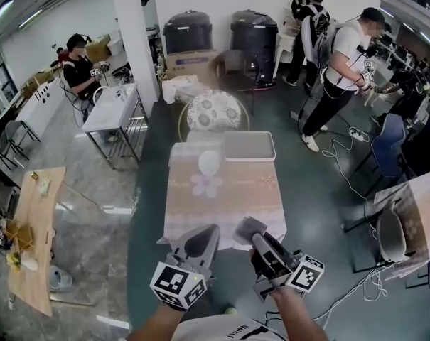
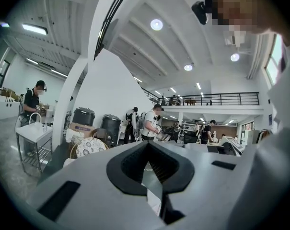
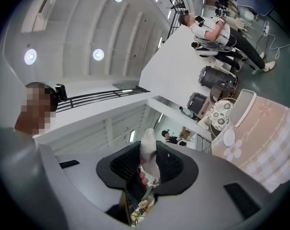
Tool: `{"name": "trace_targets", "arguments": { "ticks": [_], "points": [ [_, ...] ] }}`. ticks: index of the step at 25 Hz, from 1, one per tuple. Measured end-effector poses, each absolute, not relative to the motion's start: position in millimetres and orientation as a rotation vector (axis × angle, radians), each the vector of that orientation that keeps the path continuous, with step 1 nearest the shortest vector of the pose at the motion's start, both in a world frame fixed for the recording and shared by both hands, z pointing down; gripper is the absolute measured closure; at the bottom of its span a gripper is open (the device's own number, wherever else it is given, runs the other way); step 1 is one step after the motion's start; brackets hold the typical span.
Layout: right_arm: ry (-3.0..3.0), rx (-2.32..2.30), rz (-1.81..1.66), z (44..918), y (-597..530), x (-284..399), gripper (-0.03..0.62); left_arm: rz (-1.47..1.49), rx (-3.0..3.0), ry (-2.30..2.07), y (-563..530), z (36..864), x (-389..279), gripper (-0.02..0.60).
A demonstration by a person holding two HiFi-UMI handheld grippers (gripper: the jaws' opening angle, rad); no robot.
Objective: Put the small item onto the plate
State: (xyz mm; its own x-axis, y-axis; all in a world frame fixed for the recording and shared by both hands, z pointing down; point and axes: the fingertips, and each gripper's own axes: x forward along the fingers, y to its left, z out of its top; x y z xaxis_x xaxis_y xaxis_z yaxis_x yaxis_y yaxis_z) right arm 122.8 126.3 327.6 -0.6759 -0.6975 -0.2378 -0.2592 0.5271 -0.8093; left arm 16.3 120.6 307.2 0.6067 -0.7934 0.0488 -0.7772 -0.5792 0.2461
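A small white item (image 3: 149,153) is pinched between the black pads of my right gripper (image 3: 149,172), which is shut on it and tilted up toward the ceiling. In the head view this gripper (image 1: 249,227) hovers just off the near edge of the table. The white plate (image 1: 209,162) lies at the table's far middle, and it shows small (image 3: 229,137) in the right gripper view. My left gripper (image 1: 206,237) is beside the right one, also off the near edge. Its jaws (image 2: 147,146) meet at the tips with nothing between them.
The table has a pink checked cloth (image 1: 250,197) with a white flower shape (image 1: 206,185) just in front of the plate. A white tray (image 1: 249,145) sits at the far right corner. A floral round chair (image 1: 213,111) stands behind the table. People work nearby; cables lie on the floor at the right.
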Motion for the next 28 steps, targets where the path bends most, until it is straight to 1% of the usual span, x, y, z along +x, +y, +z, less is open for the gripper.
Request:
{"name": "trace_targets", "arguments": {
  "ticks": [17, 28],
  "points": [
    [2.195, -0.883, -1.051, 338.9, -1.6, 46.8, 0.488, -0.07, 2.641, -1.184, -18.7, 323.4, -52.7, 0.575],
    [2.22, -0.923, -1.074, 350.2, -47.5, 32.5, 0.488, -0.094, 2.638, -1.136, -64.4, 338.2, -60.8, 0.575]
  ]
}}
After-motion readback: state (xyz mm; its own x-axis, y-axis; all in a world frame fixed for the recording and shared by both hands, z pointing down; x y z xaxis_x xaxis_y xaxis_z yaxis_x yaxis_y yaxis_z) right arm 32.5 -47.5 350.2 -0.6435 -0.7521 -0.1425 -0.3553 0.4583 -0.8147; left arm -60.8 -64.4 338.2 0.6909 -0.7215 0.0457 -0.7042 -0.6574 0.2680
